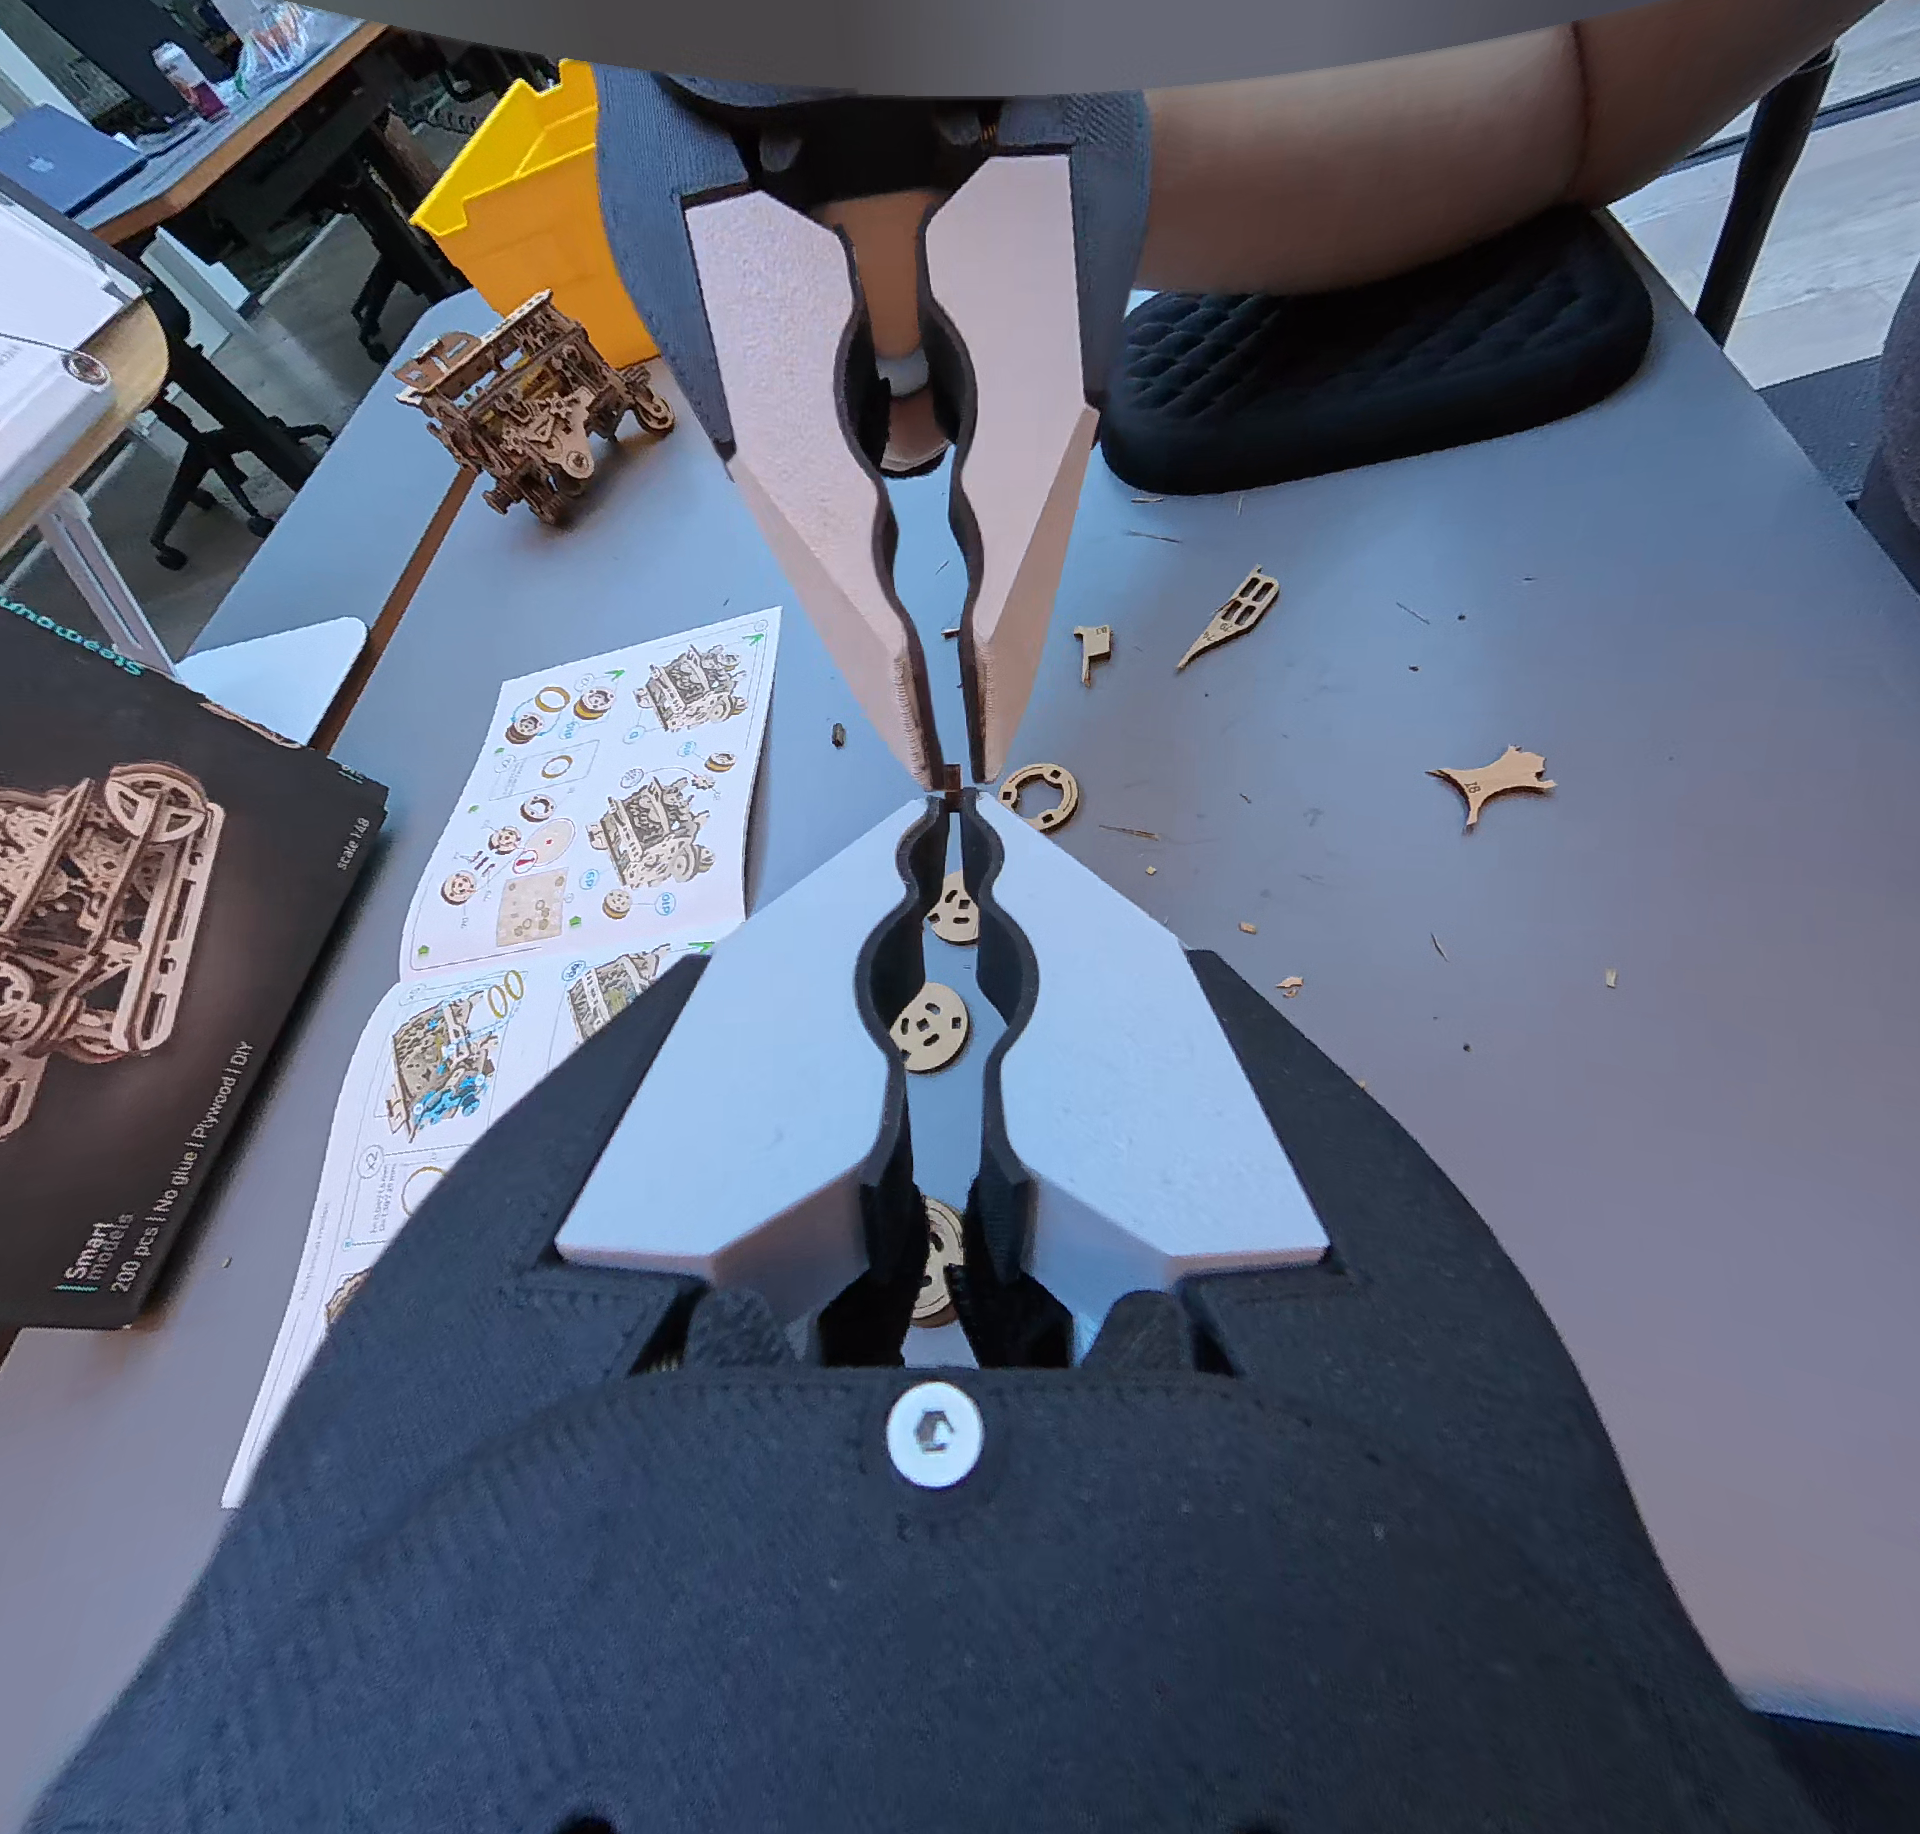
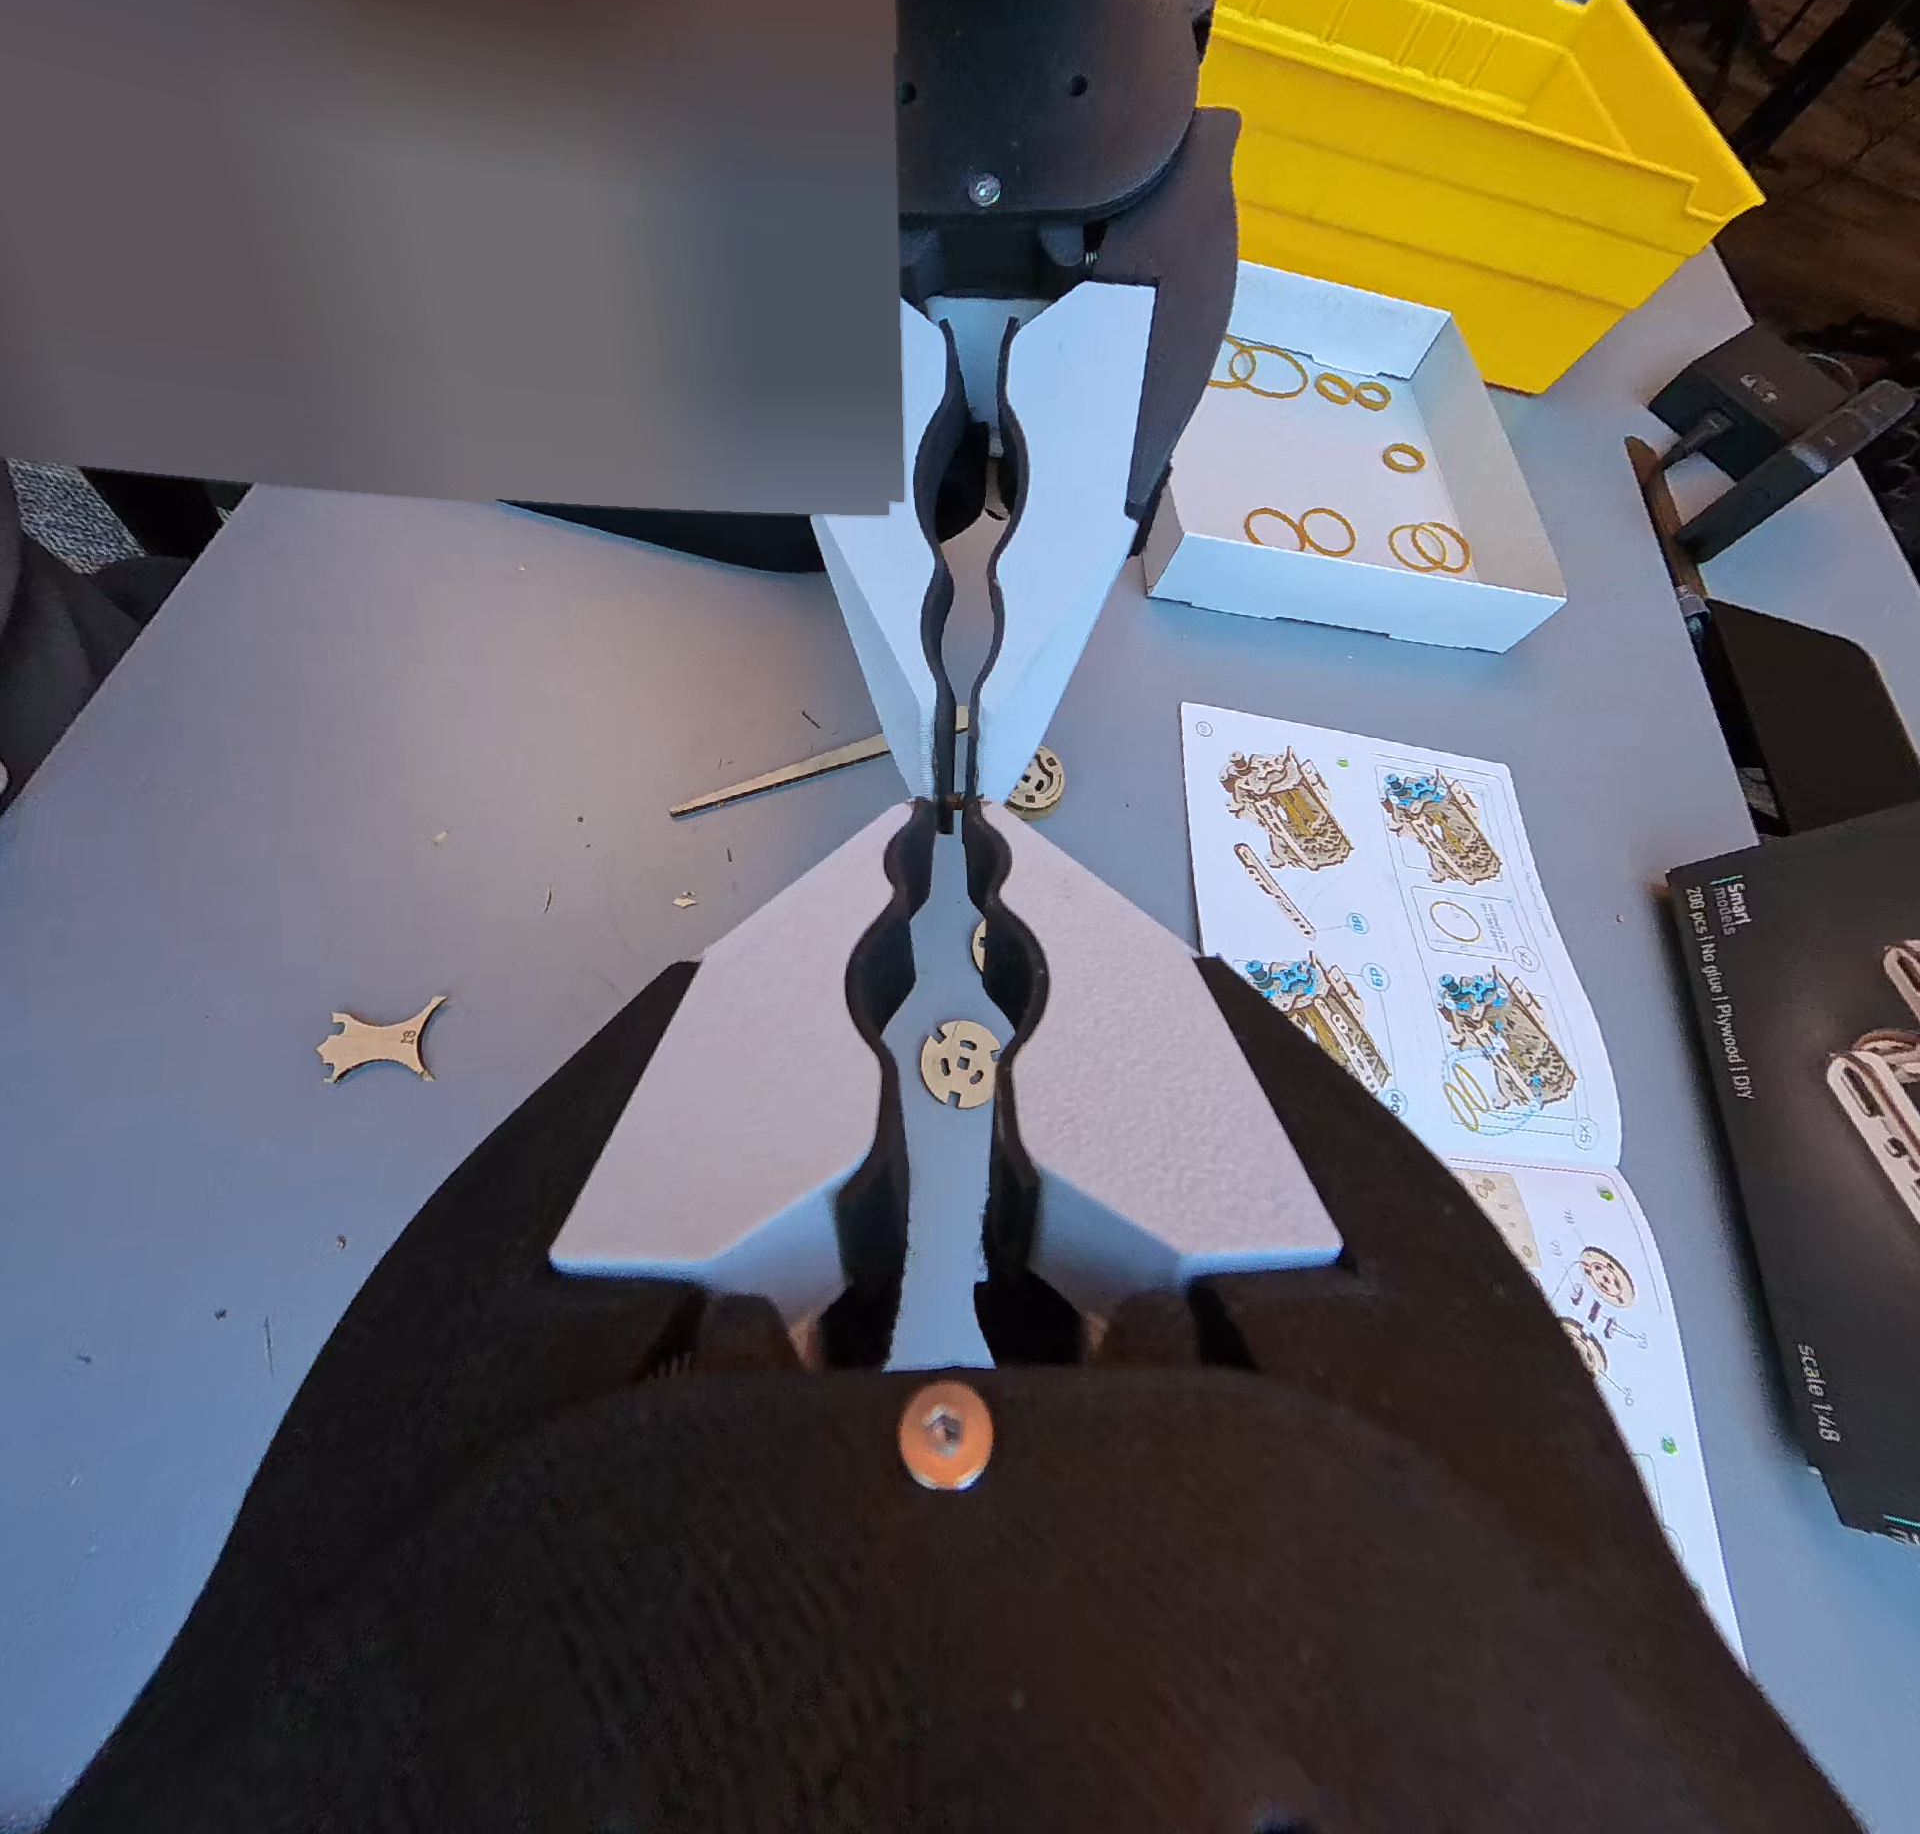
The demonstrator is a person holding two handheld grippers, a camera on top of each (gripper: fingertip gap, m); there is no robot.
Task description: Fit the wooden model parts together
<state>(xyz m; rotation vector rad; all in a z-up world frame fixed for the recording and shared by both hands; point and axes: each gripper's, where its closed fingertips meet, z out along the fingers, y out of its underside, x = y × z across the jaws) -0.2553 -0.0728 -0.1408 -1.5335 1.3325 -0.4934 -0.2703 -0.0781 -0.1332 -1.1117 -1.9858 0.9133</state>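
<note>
My left gripper point(image 1: 948, 802) and right gripper point(image 2: 945, 813) meet tip to tip above the grey table point(image 1: 1455, 1057). Both are nearly shut, and a tiny dark wooden part point(image 1: 951, 776) is pinched where the tips meet; it also shows in the right wrist view point(image 2: 947, 805). I cannot tell whether it is one piece or two. The right gripper point(image 1: 951, 761) enters the left wrist view from the top, and the left gripper point(image 2: 951, 782) enters the right wrist view from the top. Round wooden discs point(image 1: 930, 1026) point(image 2: 961, 1062) lie on the table under the jaws.
An assembled wooden model point(image 1: 530, 408), an open instruction booklet point(image 1: 603, 797) point(image 2: 1382, 932) and a black kit box point(image 1: 135, 953) lie nearby. Loose offcuts point(image 1: 1491, 782) point(image 2: 379, 1041), a wooden ring point(image 1: 1039, 797) and a stick point(image 2: 779, 776) are scattered. A white tray of rubber bands point(image 2: 1351, 600) and a yellow bin point(image 2: 1455, 122) stand behind. My two grippers' fingertips are within a few centimetres of each other.
</note>
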